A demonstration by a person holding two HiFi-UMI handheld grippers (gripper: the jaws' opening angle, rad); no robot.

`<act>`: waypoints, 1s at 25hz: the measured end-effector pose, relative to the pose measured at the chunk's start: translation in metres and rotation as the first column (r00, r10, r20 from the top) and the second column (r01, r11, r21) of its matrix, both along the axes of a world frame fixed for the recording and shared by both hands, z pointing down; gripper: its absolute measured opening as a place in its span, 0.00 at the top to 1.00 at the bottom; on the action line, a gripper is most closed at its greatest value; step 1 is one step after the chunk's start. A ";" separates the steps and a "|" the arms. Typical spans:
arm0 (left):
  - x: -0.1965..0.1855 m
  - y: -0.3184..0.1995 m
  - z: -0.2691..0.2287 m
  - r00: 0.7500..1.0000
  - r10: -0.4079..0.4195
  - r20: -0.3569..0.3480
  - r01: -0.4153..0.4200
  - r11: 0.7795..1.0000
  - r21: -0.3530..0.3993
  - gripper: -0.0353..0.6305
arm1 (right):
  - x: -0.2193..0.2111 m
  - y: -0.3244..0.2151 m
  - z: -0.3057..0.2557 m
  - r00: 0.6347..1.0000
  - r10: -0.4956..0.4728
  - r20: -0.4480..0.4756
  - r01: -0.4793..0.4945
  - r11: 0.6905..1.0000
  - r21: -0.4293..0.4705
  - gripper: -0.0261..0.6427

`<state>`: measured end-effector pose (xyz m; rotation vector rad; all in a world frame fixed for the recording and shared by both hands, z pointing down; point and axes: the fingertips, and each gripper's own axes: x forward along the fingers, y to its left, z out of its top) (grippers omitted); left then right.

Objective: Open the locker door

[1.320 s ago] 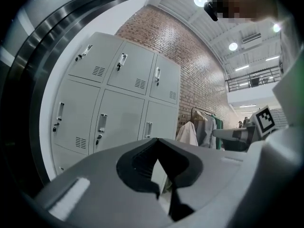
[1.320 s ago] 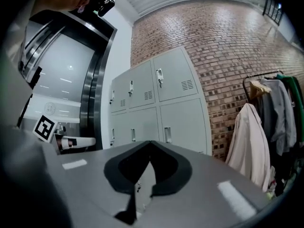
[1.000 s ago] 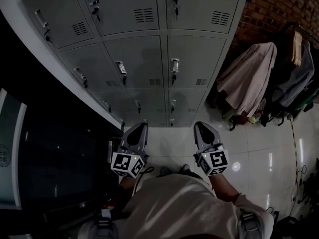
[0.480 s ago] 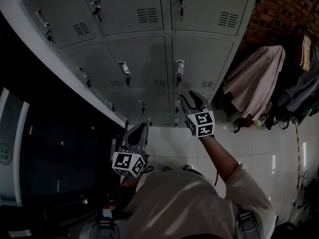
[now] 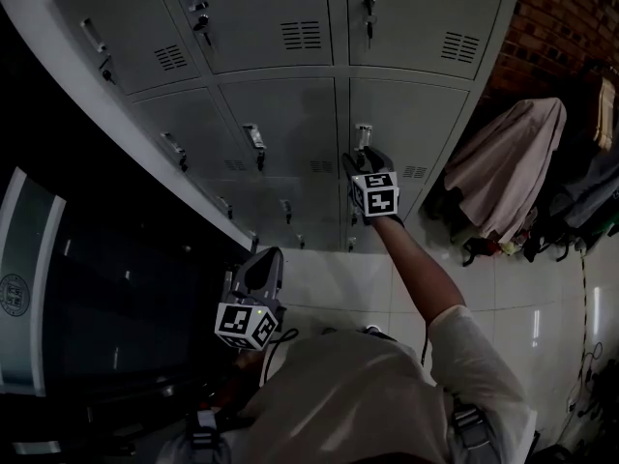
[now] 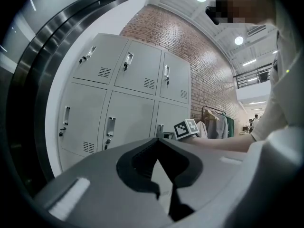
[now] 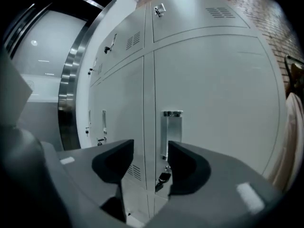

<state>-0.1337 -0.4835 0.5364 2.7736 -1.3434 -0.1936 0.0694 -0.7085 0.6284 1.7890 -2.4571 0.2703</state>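
The grey lockers fill the upper head view. The middle-row right locker door (image 5: 426, 129) carries a steel handle (image 5: 364, 135) at its left edge. My right gripper (image 5: 360, 159) is stretched out just short of that handle; its jaws are opening and hold nothing. In the right gripper view the handle (image 7: 172, 129) shows through the gap of the right gripper (image 7: 151, 151), nearer the right jaw and apart from both, with a key (image 7: 164, 177) hanging below it. My left gripper (image 5: 263, 261) hangs low by my body, shut and empty; its tips meet in the left gripper view (image 6: 157, 139).
Coats (image 5: 513, 167) hang on a rack to the right of the lockers, before a brick wall (image 5: 561, 27). A dark glass panel with a steel frame (image 5: 97, 298) stands to the left. White floor tiles (image 5: 329, 278) lie below.
My right gripper rose from beside the left one up to the middle-row right locker handle, and its jaws spread apart. The left gripper stayed low.
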 end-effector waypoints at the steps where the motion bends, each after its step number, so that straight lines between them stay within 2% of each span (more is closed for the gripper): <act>1: -0.003 0.001 0.000 1.000 -0.004 -0.005 0.004 1.000 0.001 0.87 | 0.000 -0.006 0.000 1.000 0.003 -0.008 -0.003 1.000 -0.007 0.63; 6: -0.012 0.006 -0.005 1.000 0.000 -0.015 0.000 1.000 0.028 0.87 | 0.003 -0.025 0.000 0.999 0.029 -0.031 -0.030 0.999 -0.030 0.64; 12: -0.024 0.006 -0.005 1.000 -0.021 -0.018 0.022 1.000 0.010 0.87 | -0.002 -0.041 0.000 0.997 0.066 -0.033 -0.067 0.997 -0.040 0.66; 14: -0.025 0.007 -0.007 1.000 -0.018 -0.015 0.018 1.000 0.021 0.87 | -0.003 -0.041 0.001 0.996 0.079 -0.030 -0.080 0.996 -0.040 0.64; 19: -0.030 0.007 -0.001 0.999 -0.031 -0.019 0.031 1.000 -0.001 0.87 | -0.007 -0.034 0.001 0.996 0.076 -0.037 -0.077 0.996 -0.039 0.65; 25: -0.026 0.009 -0.002 0.999 -0.021 -0.029 0.021 1.000 -0.005 0.87 | 0.002 -0.005 -0.003 0.987 0.156 -0.048 -0.156 0.988 0.004 0.80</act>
